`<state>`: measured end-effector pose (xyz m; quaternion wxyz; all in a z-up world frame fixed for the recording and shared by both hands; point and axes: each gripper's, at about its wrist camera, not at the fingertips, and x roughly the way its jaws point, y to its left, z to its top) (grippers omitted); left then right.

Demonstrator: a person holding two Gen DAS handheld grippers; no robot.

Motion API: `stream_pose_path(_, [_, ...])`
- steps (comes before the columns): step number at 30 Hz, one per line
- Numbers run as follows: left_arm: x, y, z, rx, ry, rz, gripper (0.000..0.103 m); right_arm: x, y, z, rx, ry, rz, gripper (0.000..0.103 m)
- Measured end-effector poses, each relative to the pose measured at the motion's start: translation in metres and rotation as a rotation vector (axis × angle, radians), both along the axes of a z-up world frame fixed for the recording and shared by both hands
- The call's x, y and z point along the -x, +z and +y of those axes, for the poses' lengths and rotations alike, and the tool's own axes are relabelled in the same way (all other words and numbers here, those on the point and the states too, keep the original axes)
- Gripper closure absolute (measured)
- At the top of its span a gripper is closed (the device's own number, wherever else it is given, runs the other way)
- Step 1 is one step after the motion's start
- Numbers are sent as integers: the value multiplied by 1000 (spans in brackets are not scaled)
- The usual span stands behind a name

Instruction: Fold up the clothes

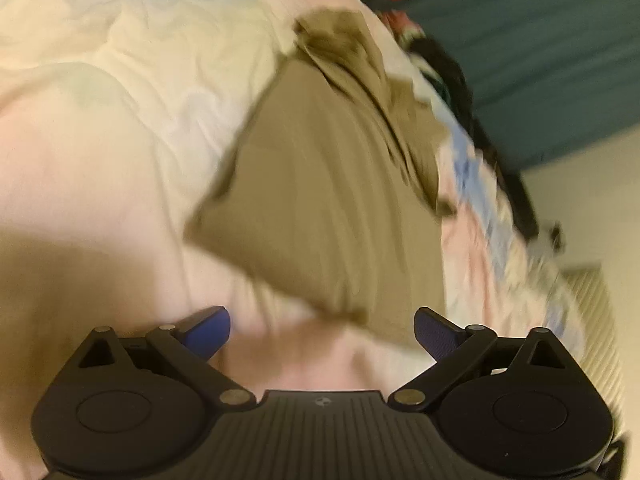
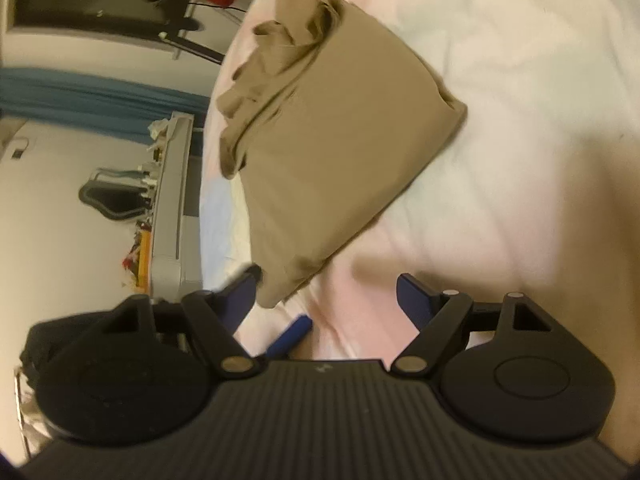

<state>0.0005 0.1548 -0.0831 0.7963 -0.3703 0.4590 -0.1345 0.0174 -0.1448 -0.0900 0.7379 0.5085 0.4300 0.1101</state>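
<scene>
Left claw [image 1: 322, 330]: fingers spread, nothing between pads, near corner of garment just ahead. Right claw [image 2: 326, 298]: spread, empty, beside opposite near corner. Tan garment [image 2: 332, 152] lies on bed [image 2: 520, 120], partly folded into rough rectangle; far end bunched. Judgement: further fold and smoothing remain.

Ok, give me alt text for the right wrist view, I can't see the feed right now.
A tan garment, partly folded with a bunched far end, lies on pale pink and cream bedding. The right gripper stands open in front of its near corner, holding nothing. Room furniture shows at the left.
</scene>
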Motion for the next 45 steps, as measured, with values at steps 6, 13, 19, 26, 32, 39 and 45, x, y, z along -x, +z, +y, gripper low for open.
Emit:
stream_pose_path(6, [-14,-20,25,65,173,16,58,-13,-18,-17,8,-193,-2,50])
stream_pose_path(13, [-17,-24,30,118,227,-16,90,-16,-20,-28,100,-299,-7,92])
stream_pose_path(19, [-4,5,26,138,219,-142,97,-2,12,-27,107,-289,-125,96])
stream_pose_path(26, [43,61,36,140,172,-263,98,47,58,-33,116,-262,-230,97])
stream_pose_path(32, [110,91,48,155,133,-287,98,125,90,-31,123,-235,-301,96])
stream_pose_path(39, [149,115,54,191,96,-313,98,158,112,-33,144,-252,-366,96])
stream_pose_path(45, [76,130,44,190,165,-280,98,71,132,-40,164,-254,-327,96])
